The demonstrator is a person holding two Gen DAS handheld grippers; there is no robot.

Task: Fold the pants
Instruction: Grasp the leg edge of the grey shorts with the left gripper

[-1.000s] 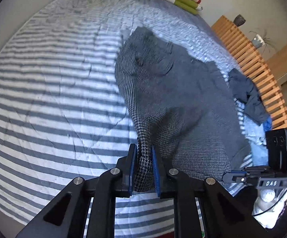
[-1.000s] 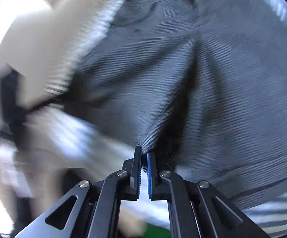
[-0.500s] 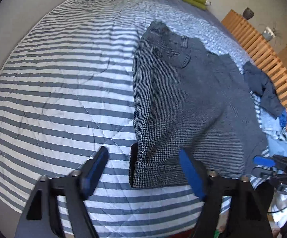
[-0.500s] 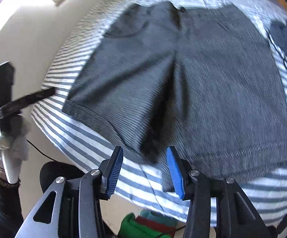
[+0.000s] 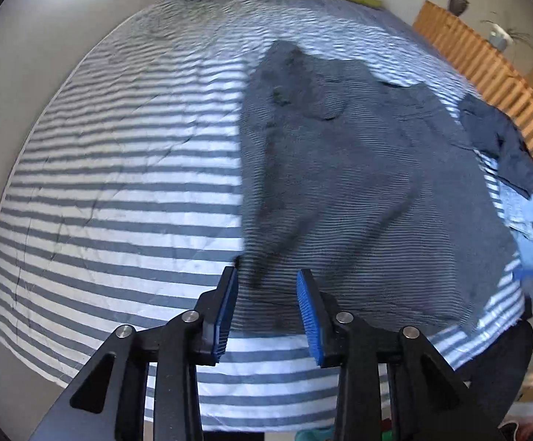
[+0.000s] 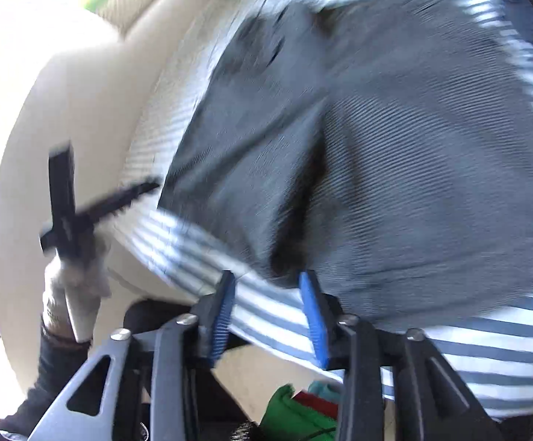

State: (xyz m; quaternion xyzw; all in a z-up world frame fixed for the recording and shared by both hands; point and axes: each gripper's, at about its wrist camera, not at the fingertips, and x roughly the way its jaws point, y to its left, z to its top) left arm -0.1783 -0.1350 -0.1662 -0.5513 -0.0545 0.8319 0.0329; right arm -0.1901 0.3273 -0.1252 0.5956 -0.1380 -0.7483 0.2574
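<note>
Now the grey checked cloth shorts [image 5: 358, 191] lie flat on the striped bed [image 5: 119, 183], hem at twelve o'clock from both closing, empty claws, left claw [image 5: 266, 308] over the hem, right claw [image 6: 268, 308] just short.

left claw [image 5: 268, 312]: angled down, jaws apart, closing, pads clear of cloth | right claw [image 6: 268, 316]: angled down, jaws apart, closing, apparently empty (blurred)
</note>
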